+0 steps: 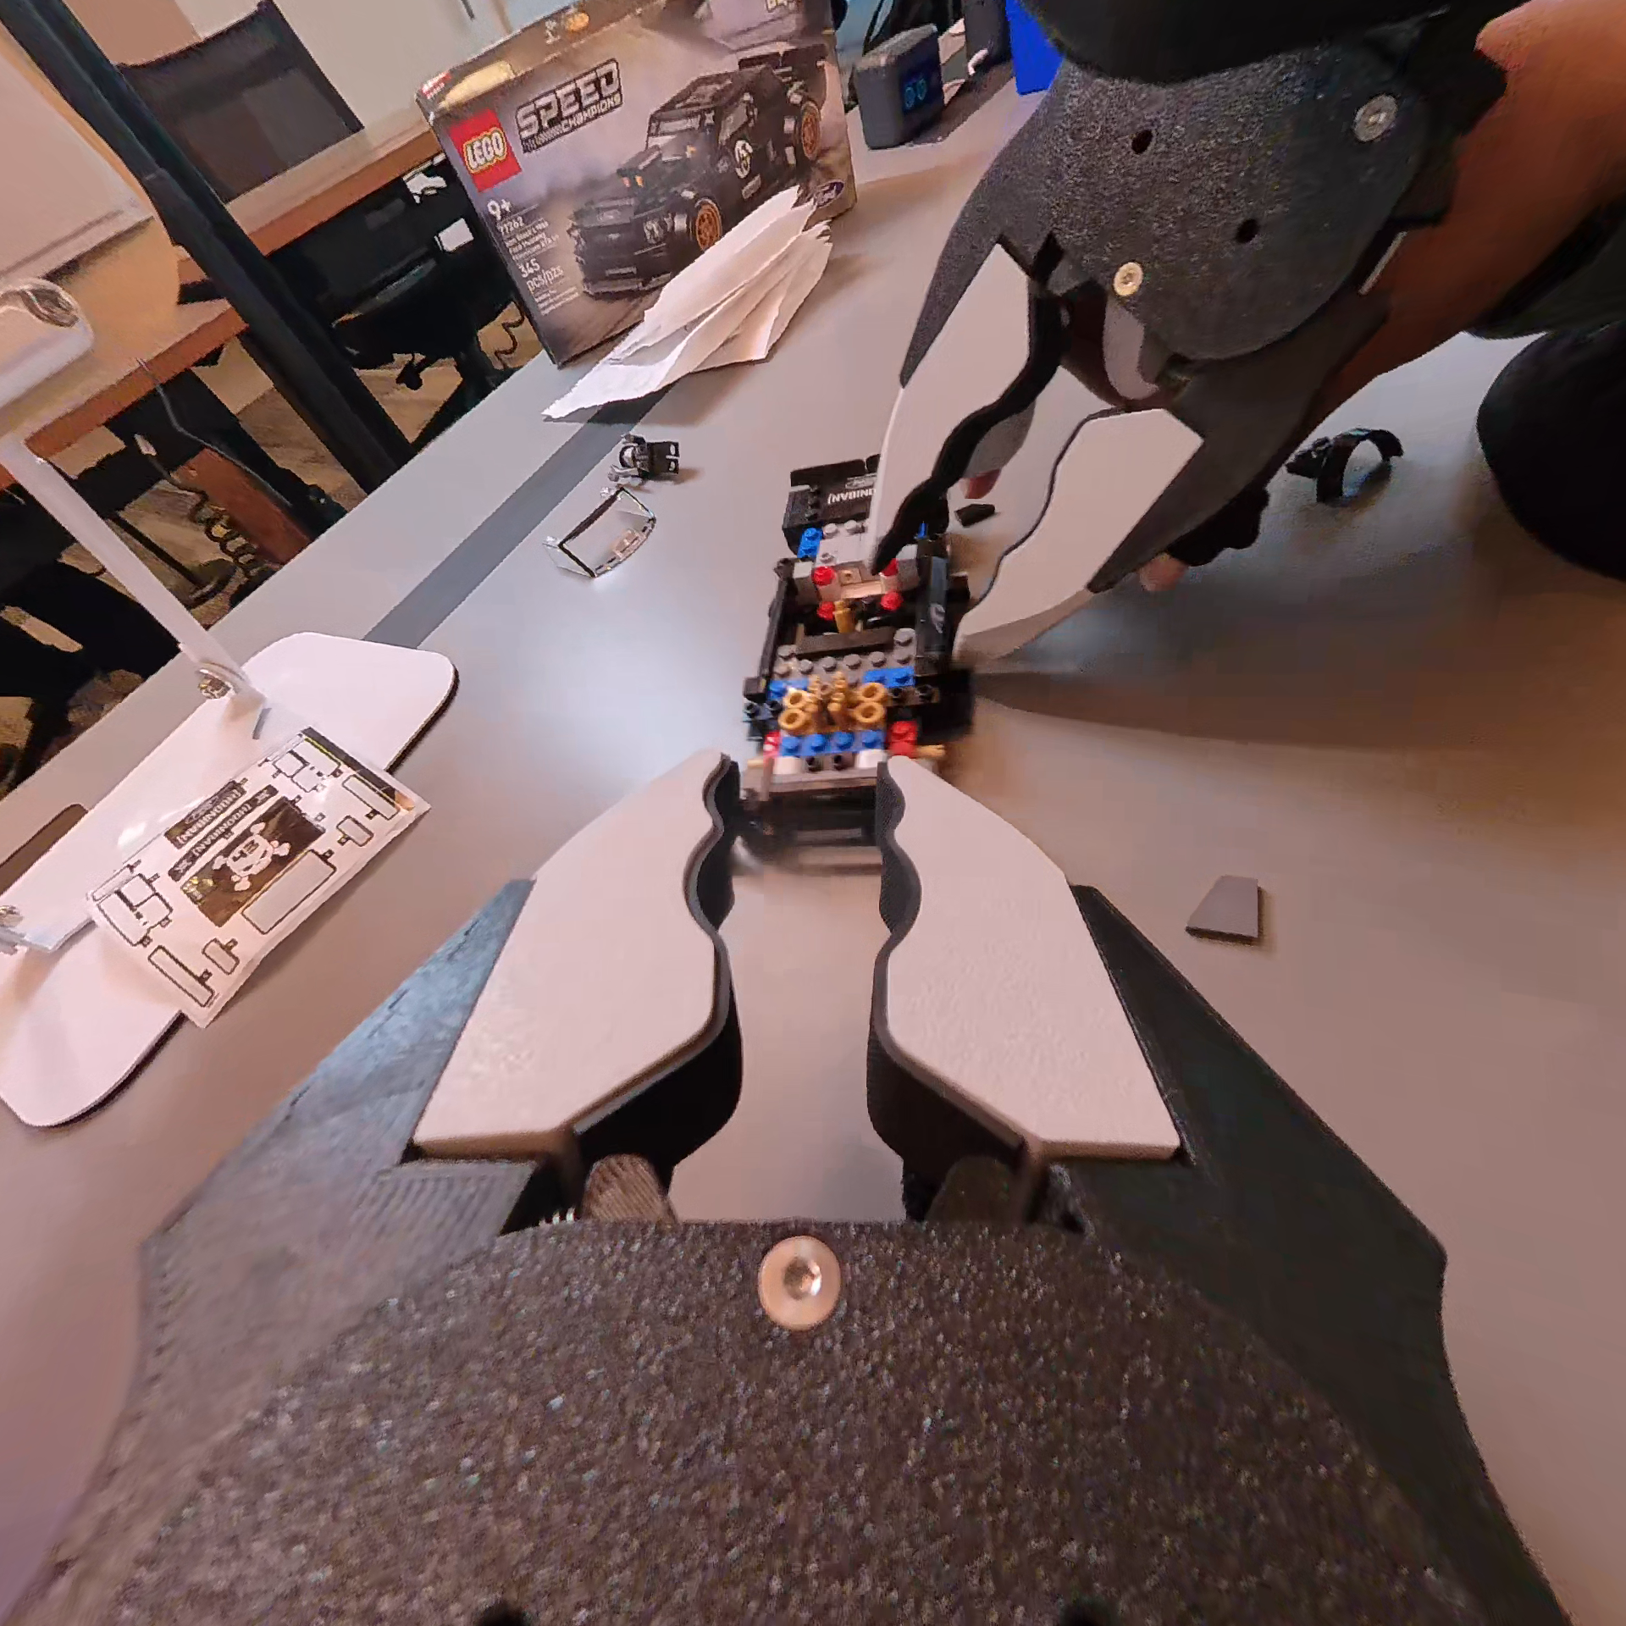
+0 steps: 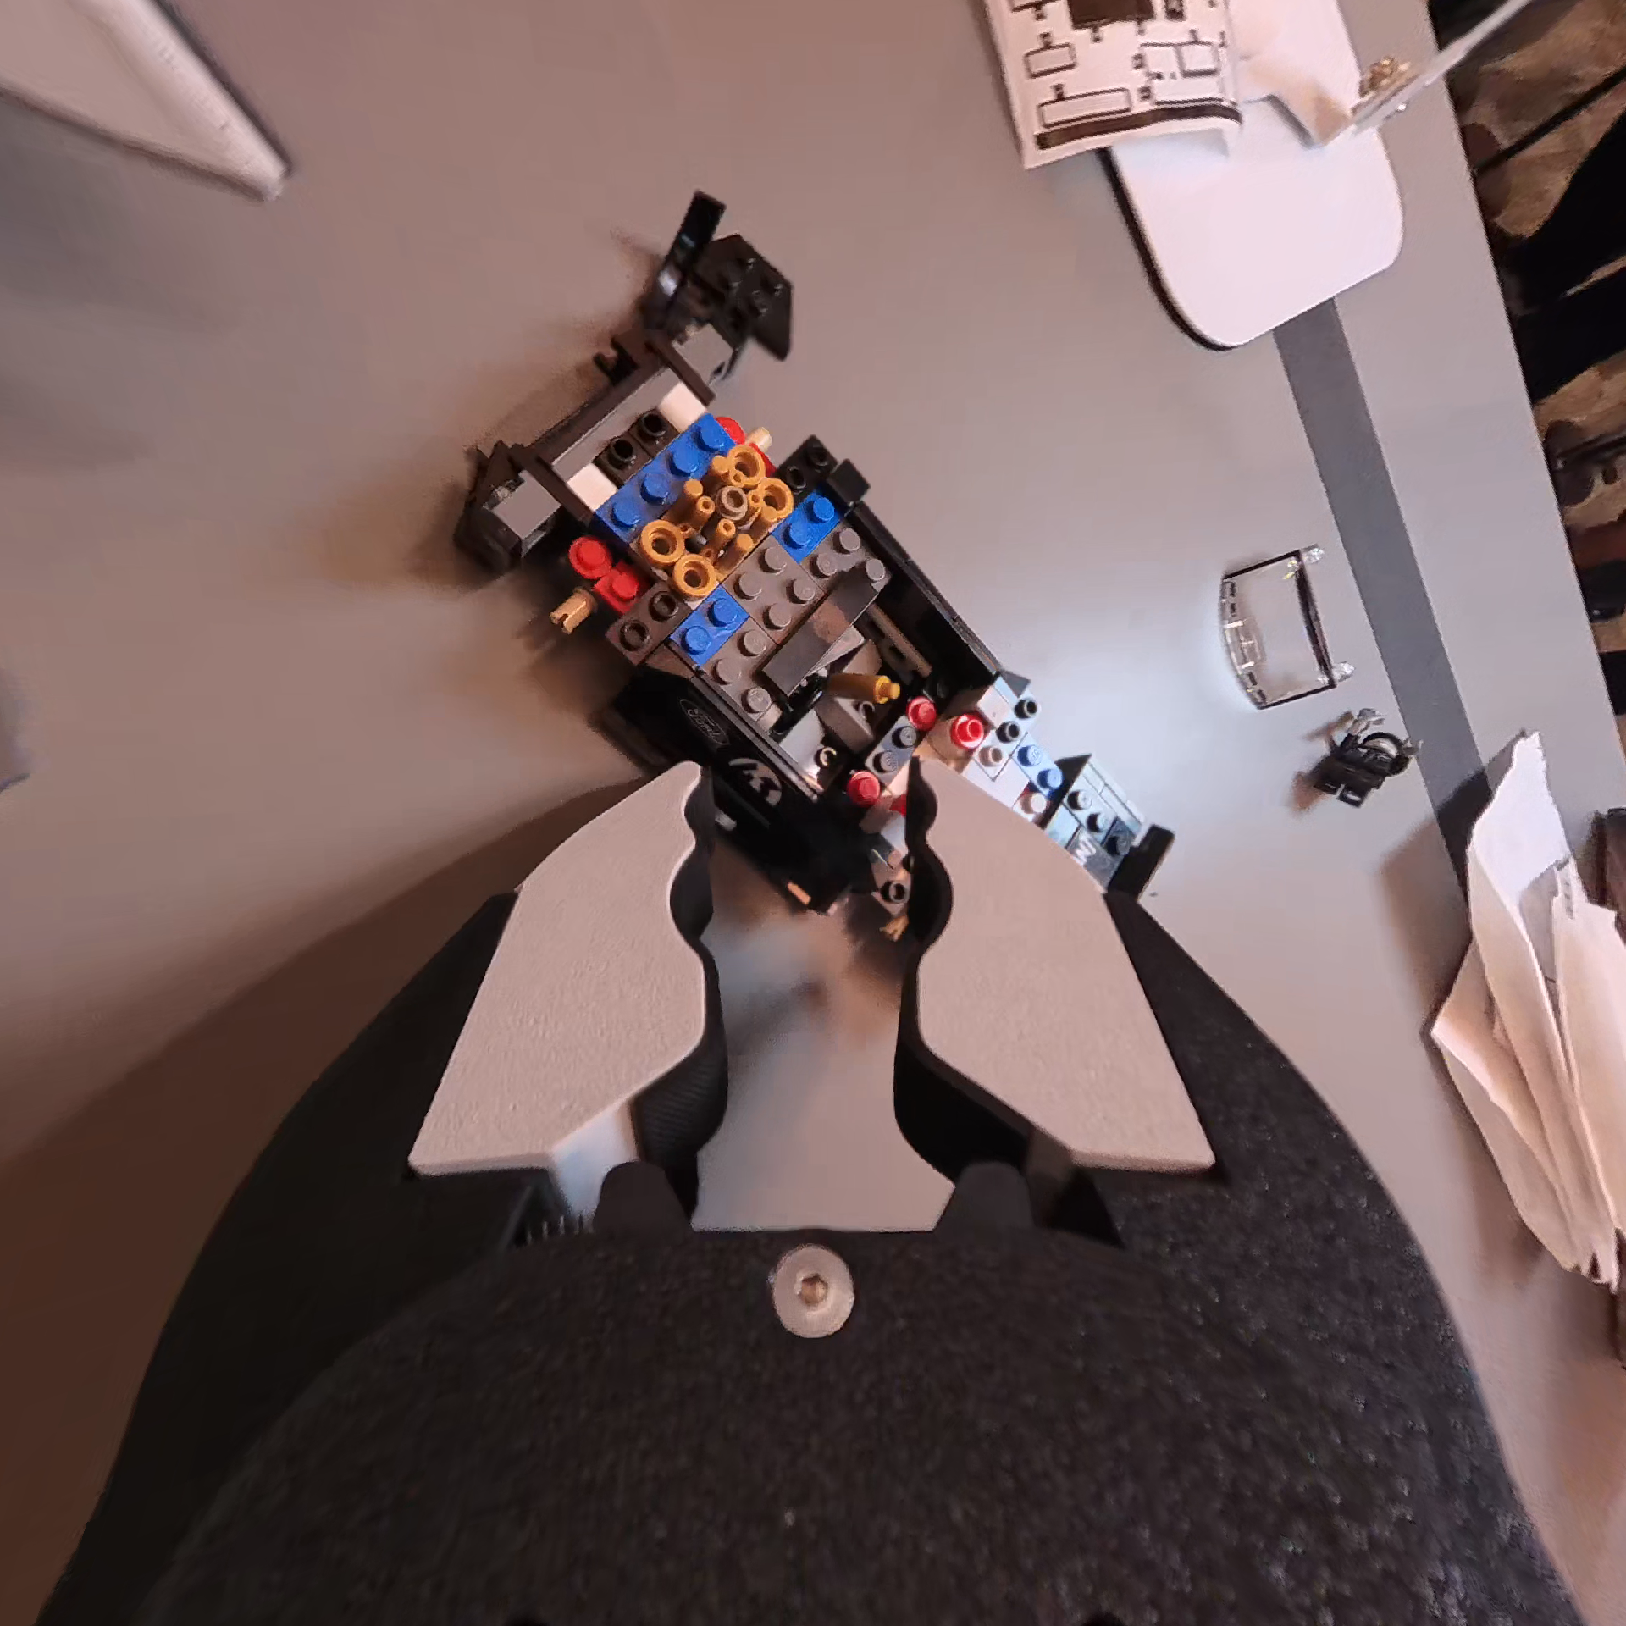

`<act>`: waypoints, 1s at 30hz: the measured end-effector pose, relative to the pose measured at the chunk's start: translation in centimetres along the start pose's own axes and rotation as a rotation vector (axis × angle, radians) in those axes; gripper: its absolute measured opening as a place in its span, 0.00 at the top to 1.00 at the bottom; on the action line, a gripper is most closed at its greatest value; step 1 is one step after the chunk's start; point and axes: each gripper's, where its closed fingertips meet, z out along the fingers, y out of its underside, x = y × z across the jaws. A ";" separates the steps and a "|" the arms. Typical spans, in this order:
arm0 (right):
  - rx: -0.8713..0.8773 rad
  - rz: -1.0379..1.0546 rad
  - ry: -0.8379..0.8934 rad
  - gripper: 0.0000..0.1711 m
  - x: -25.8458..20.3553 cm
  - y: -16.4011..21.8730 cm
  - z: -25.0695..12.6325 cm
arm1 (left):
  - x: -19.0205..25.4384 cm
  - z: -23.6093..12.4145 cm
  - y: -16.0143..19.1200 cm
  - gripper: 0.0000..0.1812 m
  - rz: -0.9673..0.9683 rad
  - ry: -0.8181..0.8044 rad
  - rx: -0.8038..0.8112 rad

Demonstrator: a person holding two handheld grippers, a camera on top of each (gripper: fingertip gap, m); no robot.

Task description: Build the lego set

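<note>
The half-built lego car (image 1: pixel 849 669) sits mid-table (image 1: pixel 1232 880), its front end between the parted, released fingers of the left gripper (image 1: pixel 805 774). From two o'clock the right gripper (image 2: pixel 805 779) straddles the car's rear side wall, though whether it actually grips I cannot tell. At eleven o'clock lie a clear windscreen piece (image 1: pixel 601 541) and the set box (image 1: pixel 651 167); a sticker sheet (image 1: pixel 238 867) lies at nine.

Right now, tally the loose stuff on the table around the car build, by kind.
Clear windshield piece: 1
Small black-and-silver sub-assembly: 1
Grey wedge tile: 1
Sticker sheet: 1
Set box: 1
White paper bundle: 1
Total: 6
A few small dark bits near the right gripper are too unclear to count.
</note>
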 end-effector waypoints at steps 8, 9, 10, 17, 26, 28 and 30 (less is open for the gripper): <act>0.214 0.357 -0.002 0.73 0.7 -0.4 -3.6 | -0.9 -0.4 -0.2 0.93 -0.059 -0.054 -0.004; 0.230 0.395 0.011 0.73 0.6 -0.1 -4.1 | -0.9 -0.4 -0.3 0.95 -0.064 -0.056 0.001; 0.238 0.428 0.023 0.73 0.5 0.4 -4.4 | -0.9 -0.4 -0.4 0.96 -0.072 -0.059 0.006; 0.206 0.584 0.083 1.00 0.1 2.2 -4.5 | -0.7 0.1 -1.1 1.00 -0.109 -0.089 0.014; 0.175 0.587 0.151 1.00 1.2 2.8 -3.5 | 0.7 1.8 -0.5 1.00 -0.102 -0.067 -0.029; 0.175 0.587 0.160 1.00 1.3 2.9 -3.5 | 0.9 2.1 0.0 1.00 -0.118 -0.043 -0.040; 0.169 0.583 0.169 0.98 1.5 3.0 -3.4 | 1.2 2.3 0.4 0.98 -0.125 -0.019 -0.055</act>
